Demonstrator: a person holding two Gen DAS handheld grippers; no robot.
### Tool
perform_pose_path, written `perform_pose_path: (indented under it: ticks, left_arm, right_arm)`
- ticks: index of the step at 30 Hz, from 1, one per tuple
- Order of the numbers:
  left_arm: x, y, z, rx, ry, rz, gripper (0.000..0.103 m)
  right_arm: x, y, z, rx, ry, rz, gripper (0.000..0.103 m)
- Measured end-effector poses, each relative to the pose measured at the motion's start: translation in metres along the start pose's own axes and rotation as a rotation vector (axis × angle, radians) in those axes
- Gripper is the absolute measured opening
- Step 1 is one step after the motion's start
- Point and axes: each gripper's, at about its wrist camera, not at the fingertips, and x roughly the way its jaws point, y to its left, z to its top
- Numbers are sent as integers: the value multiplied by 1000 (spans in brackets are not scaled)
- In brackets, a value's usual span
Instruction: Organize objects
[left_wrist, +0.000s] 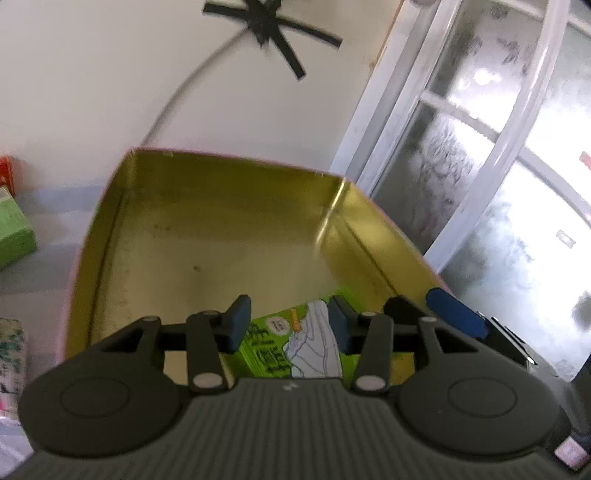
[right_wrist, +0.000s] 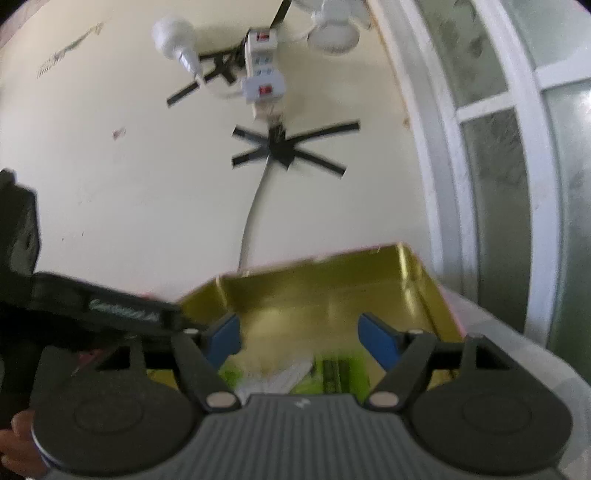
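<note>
A gold-lined tin box (left_wrist: 207, 229) with a pink outside stands open in front of me; it also shows in the right wrist view (right_wrist: 332, 291). A bright green packet with a white drawing (left_wrist: 295, 347) lies flat inside its near end, also seen blurred in the right wrist view (right_wrist: 295, 376). My left gripper (left_wrist: 290, 319) hangs just over the packet with its jaws apart on either side of it, not pressing it. My right gripper (right_wrist: 301, 338) is open and empty above the same end of the box. Its blue fingertip (left_wrist: 456, 314) shows at the box's right rim.
A green box (left_wrist: 13, 232) and an orange one (left_wrist: 7, 173) stand on the grey surface at left, with a floral packet (left_wrist: 11, 354) nearer. A wall with a taped cable (left_wrist: 184, 85) rises behind, a frosted window (left_wrist: 498, 166) at right. A power strip (right_wrist: 263, 70) hangs on the wall.
</note>
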Motion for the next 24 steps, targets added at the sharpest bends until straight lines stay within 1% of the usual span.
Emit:
perform_pose_path:
  ticks: [2,4,6,7,9,11,13,14,15,16,17,18,20,22,23,24]
  left_arm:
    - [-20,-2,-4,13,-43,-12,49]
    - [-48,4,-11,21,-89,-25,49]
    - [-79,18,-23,22,-124,-33,50]
    - [-92,27,-30,18,-133,-30,50]
    - [-120,52,-45,-4,-148,-2,50]
    - [-145,82,-58,-48,-158,57,50]
    - [-169,118,-67,-114,-168,147,52]
    - [-177,133,-70,-148,-174,190,54]
    - [-189,153,-73,-196,-188,241,59]
    - [-202,175,-75,-258,-208,287,61]
    - [-214,196,-77,-317,-226,314,62]
    - [-221,214,-76,-373,-241,331,66]
    - [-228,243,-73,-454,-254,335,67]
    - [-226,269,-66,-514,-251,306,67]
    - [-222,279,-62,-530,-248,294,67]
    - [-217,287,-59,-541,-240,292,67]
  right_arm:
    - [-6,5,1,27,-47,-13,73]
    - [-12,13,12,47,-90,14,68]
    - [-21,27,12,51,-129,86,63]
    - [-24,37,14,53,-123,137,63]
    - [-22,61,13,66,-55,286,61]
    - [-13,93,11,60,48,401,60]
    - [2,123,7,32,141,452,60]
    - [12,139,4,22,182,464,60]
    - [20,151,3,18,214,464,60]
    - [28,162,4,12,237,461,60]
    - [38,174,5,3,254,454,60]
    - [44,182,4,-4,261,442,60]
    - [59,197,4,-29,279,418,61]
    - [66,213,-2,-66,282,385,62]
    - [74,223,1,-96,286,351,66]
    - [75,227,-3,-98,282,307,68]
